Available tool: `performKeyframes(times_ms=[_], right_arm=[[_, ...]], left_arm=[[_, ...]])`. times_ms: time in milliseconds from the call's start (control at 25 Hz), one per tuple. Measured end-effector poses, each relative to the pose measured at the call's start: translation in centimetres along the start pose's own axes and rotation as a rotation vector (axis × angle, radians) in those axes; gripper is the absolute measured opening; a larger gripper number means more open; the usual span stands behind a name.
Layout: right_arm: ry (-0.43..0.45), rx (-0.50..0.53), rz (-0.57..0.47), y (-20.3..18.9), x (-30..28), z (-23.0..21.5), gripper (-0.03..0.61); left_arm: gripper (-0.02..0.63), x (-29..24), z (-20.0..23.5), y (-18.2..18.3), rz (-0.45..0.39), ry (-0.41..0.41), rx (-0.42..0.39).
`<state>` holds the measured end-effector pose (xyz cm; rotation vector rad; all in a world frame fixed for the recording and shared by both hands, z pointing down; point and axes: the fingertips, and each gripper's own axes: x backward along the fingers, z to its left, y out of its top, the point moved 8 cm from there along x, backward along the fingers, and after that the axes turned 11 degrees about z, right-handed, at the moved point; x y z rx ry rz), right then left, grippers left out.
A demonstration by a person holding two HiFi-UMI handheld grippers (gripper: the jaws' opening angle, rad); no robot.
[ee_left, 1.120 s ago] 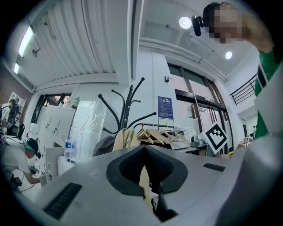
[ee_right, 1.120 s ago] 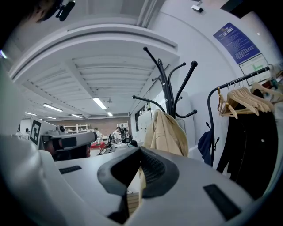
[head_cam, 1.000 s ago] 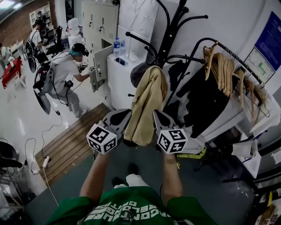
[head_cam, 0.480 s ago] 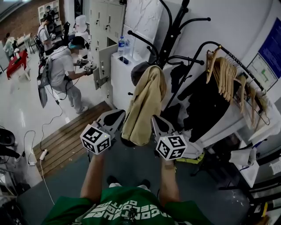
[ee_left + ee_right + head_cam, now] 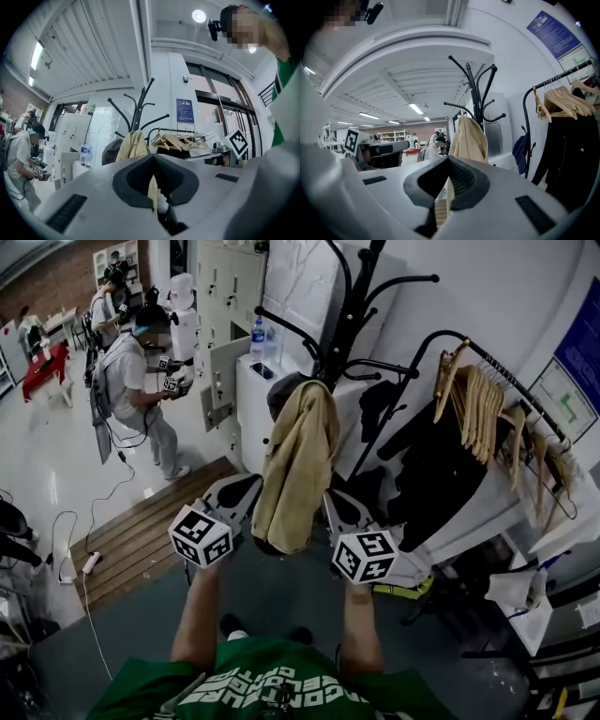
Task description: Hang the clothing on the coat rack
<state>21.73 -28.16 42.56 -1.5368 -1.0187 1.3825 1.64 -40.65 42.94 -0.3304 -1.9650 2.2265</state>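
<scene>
The jacket (image 5: pixel 295 460) is a tan one, and its top is draped over one of the lower arms of the coat rack (image 5: pixel 349 310), with the rest hanging straight down toward the person. Looks mostly hung to me, just not let go of yet.

Both grippers have the bottom edge. The left gripper (image 5: pixel 153 164) is clenched on a thin strip of tan fabric, which you can see running down between its pads. The right gripper (image 5: pixel 448 164) is doing the same thing on the other side of the hem. My guess is that holding it low on both sides keeps the cloth spread and steady while the collar settles on the hook, so it doesn't slide off one side.

I can't tell how well the top has actually caught. There's something dark under it up there, and it hides the hook.

Just right of the rack is a rail (image 5: pixel 487 357) with wooden hangers (image 5: pixel 478 395) and dark clothes (image 5: pixel 431 465). They're close enough that the hem could brush them.
</scene>
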Motion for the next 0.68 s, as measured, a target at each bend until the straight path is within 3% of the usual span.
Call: performKeyframes(times_ms=[680], right_arm=[[0.002,-0.03,0.005,-1.1,1.3,-4.0,0.008]], left_arm=[[0.005,-2.7,-2.4,0.5,0.022,0.035,-0.018]])
